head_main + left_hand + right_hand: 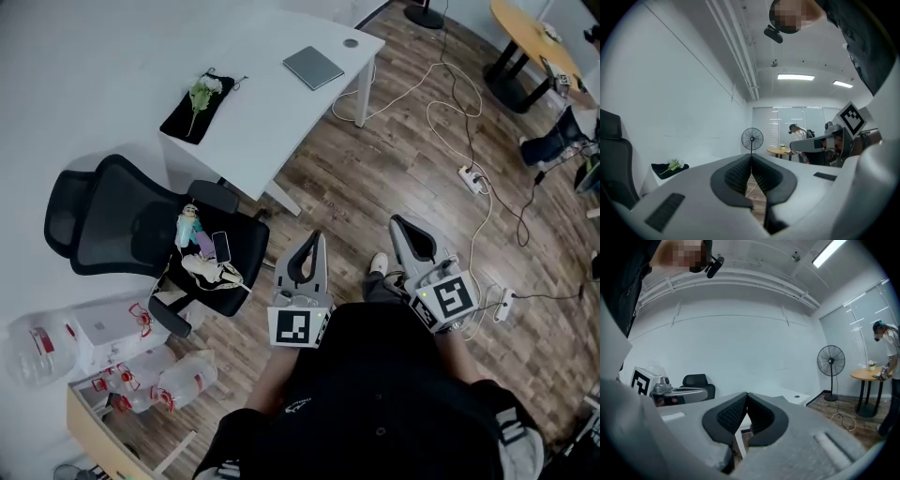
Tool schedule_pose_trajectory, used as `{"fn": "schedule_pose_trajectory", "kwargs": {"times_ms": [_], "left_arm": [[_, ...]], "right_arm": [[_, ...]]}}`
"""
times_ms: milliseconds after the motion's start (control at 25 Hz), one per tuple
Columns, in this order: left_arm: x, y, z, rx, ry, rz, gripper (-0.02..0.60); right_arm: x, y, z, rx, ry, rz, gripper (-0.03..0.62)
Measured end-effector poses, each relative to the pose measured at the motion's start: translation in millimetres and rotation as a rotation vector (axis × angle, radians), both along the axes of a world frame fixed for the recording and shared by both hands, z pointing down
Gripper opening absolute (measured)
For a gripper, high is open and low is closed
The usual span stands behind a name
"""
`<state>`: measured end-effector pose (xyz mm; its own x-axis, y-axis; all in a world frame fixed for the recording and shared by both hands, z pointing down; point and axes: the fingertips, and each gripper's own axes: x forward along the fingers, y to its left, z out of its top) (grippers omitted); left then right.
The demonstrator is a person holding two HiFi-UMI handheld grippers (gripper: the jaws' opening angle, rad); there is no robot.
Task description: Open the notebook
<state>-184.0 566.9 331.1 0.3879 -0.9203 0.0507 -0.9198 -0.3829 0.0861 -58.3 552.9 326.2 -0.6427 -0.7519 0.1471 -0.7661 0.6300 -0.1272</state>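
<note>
A white table (281, 112) is seen standing on a wood-plank floor (375, 159) against a plain white wall. The closed grey notebook (314, 67) is laid flat near the table's far right corner, and a black cloth (192, 117) bearing a white flower (201, 94) is spread at the opposite end, well apart from it. A black office chair (122, 230) loaded with small objects is set beside the table, with clear plastic bottles (183, 380) gathered on the floor by it. White cables (450, 103) are trailed across the planks to a power strip (473, 178), and a round wooden table (534, 37) is placed in the far corner. A standing fan (752, 139) is shown in the left gripper view. Both grippers are held low, close to the person's body and well short of the table. The left gripper (314, 246) is pointed toward the table's near end, its jaws brought together at the tips with nothing between them. The right gripper (405, 230) is angled toward the open floor beside the table, its jaws likewise closed tip to tip on nothing.
</note>
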Motion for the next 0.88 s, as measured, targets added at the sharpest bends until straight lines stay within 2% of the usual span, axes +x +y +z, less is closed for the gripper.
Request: {"fn": "schedule_pose_trajectory", "kwargs": {"times_ms": [120,480,680,880], "left_arm": [[13.2,-15.4,-1.2,-0.008,-0.023,-0.013,0.008],[69.1,-71.6,-2.8,-0.006,-0.021,-0.037,0.007],[111.4,-96.6,-4.5,0.007,0.038,-0.037,0.007],[135.2,-115.0,2.7,0.014,-0.02,-0.034,0.008]], "right_arm": [[13.4,-18.7,-2.0,-0.002,-0.002,-0.014,0.005],[70.4,-71.8,0.5,-0.003,0.001,-0.037,0.005],[112.7,-92.3,6.4,-0.013,0.003,-0.031,0.005],[147.2,-112.9,14.1,-0.026,0.008,-0.018,0.005]]}}
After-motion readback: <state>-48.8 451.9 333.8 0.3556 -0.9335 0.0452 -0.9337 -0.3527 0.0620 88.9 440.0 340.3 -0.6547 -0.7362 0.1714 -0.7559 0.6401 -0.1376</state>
